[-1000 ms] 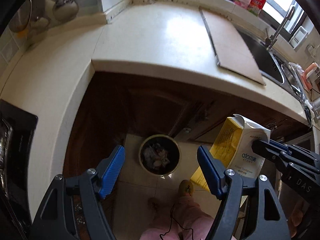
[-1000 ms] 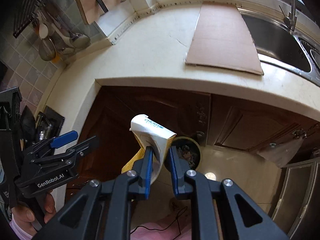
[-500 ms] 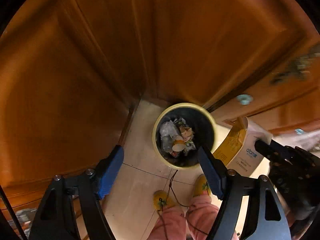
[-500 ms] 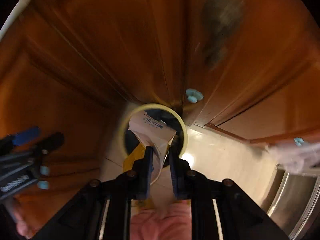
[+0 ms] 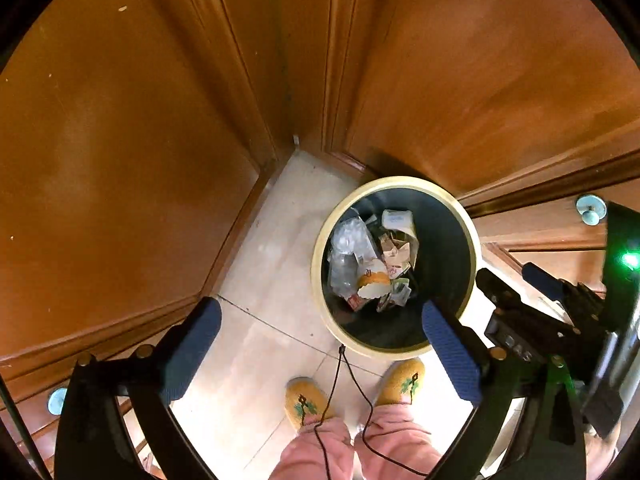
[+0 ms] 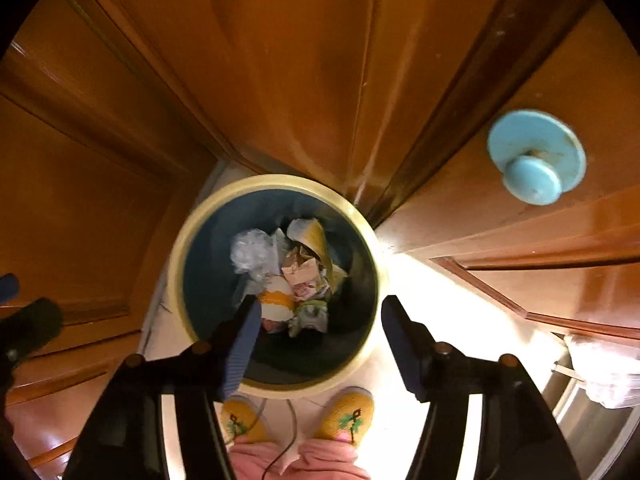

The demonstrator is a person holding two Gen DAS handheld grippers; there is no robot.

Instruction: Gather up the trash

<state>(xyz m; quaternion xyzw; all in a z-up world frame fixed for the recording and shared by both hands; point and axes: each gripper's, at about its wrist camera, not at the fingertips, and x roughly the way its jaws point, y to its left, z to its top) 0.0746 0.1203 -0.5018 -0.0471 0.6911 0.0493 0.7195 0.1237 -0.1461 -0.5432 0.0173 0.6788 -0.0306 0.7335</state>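
Wooden cabinet doors (image 5: 120, 140) meet in a corner above pale floor tiles (image 5: 256, 320). Bin (image 5: 394, 190), round, cream rim, dark inside, stands on the tiles in that corner.

Bin contents: clear crumpled plastic (image 5: 346, 248), torn paper scraps (image 5: 394, 250), an orange-and-white piece (image 5: 374, 282). In the right wrist view a yellow-and-white carton (image 6: 310, 236) lies on the heap at the far side, clear of the jaws.

Right gripper (image 6: 316, 344) points straight down over the bin; jaws opening, nothing between them, the heap showing through the gap. Bin rim sits just beyond both pads.

Left gripper (image 5: 322, 354) also points down; jaws opening, nearly full spread, nothing held. Bin lies beyond its right pad; bare tile fills the gap.

Yellow slippers (image 5: 304, 402) and pink trouser legs (image 5: 316, 448) stand just behind the bin, below both grippers. Blue knob (image 6: 536, 158) on a door, beyond the right jaw.
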